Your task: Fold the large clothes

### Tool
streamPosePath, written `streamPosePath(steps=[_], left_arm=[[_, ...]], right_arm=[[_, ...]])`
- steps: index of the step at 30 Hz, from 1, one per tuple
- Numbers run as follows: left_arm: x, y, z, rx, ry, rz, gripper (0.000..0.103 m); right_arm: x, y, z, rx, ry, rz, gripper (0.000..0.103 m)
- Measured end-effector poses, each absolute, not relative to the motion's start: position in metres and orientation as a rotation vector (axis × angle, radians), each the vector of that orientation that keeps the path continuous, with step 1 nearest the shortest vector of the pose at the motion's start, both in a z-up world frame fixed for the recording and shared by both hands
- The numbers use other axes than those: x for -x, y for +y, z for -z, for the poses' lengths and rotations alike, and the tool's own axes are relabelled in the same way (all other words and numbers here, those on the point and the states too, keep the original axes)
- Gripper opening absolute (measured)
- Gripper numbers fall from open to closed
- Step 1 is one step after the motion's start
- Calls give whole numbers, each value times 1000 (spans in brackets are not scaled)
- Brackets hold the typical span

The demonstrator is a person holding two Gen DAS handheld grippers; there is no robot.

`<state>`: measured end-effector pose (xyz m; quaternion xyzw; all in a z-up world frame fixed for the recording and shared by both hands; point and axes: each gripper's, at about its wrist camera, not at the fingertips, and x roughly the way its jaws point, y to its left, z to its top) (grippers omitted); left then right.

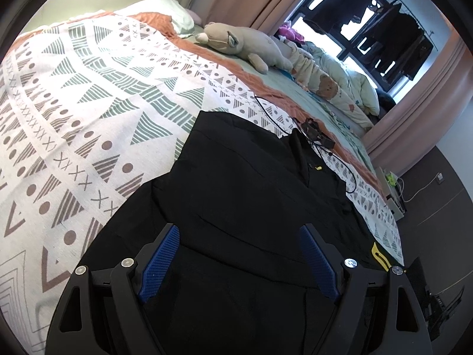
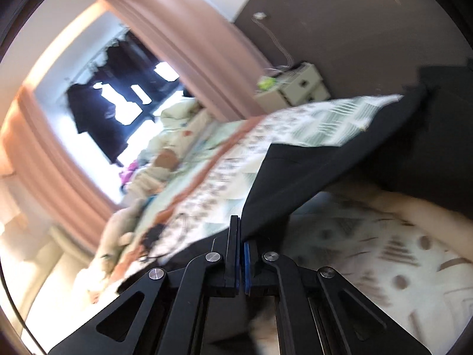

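1. Garment (image 1: pixel 242 177), black and large, lies spread on the patterned blanket (image 1: pixel 74 94) at the bed's near side, a yellow mark (image 1: pixel 380 254) showing near its right edge.
2. Right gripper (image 2: pixel 241 233) has its fingers pressed together on a raised flap of the garment (image 2: pixel 295 174), lifted clear of the blanket (image 2: pixel 384 251); the view is motion-blurred.
3. Left gripper (image 1: pixel 239 254) hovers over the dark cloth with its blue pads (image 1: pixel 161 261) spread wide and nothing between them.
4. Judged from this, a fold is under way: the lifted flap looks set to be carried across the body of the garment, and the left gripper would need to pin or take a matching edge so the crease falls straight.
5. A black cable (image 1: pixel 325 151) and small device (image 1: pixel 313 127) lie touching the garment's far edge and could snag.
6. Open blanket lies to the left; a plush toy (image 1: pixel 245 44) and bedding sit well apart, while the bed's edge runs close on the right.
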<state>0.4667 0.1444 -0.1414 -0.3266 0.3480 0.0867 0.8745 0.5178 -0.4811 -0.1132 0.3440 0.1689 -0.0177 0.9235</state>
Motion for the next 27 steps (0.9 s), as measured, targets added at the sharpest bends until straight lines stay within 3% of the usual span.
streamPosePath(steps=[12,23,27], left_arm=[[-454,161,131,773,680,-146,84],[-445,183,131,844,651,-136,84],[-444,189,132,858,652,-140,84]], right_arm=[[-532,-350,80,-661,387,-270,3],[-555,-252,130,-696,556,-362,3],[-571,-214,162,-620,740,-322,6]])
